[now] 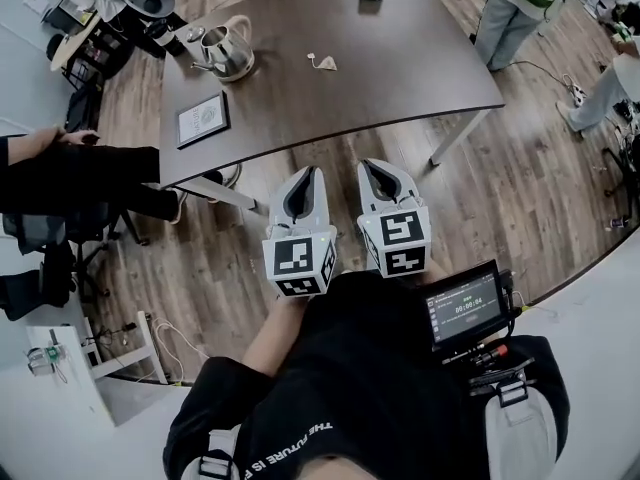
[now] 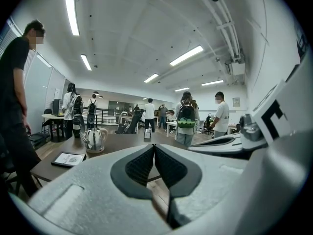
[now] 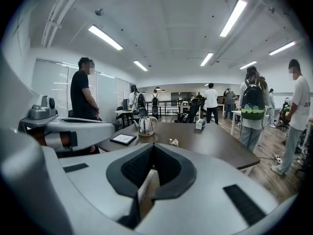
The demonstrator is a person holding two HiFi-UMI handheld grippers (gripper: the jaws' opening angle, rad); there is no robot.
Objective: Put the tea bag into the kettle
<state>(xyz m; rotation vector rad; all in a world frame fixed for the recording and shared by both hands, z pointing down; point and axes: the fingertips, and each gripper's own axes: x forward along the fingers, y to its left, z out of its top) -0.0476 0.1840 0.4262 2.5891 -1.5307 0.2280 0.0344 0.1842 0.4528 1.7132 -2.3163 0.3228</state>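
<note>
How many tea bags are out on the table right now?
1. The tea bag lies loose on the table, right of the kettle and apart from it. More could be hidden inside the kettle.

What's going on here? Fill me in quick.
A person holds the left gripper and right gripper side by side over the floor, short of the near edge of the table. Both have jaws together with nothing between them. The tea bag lies untouched mid-table, and the kettle stands apart from it near the far left corner.
</note>
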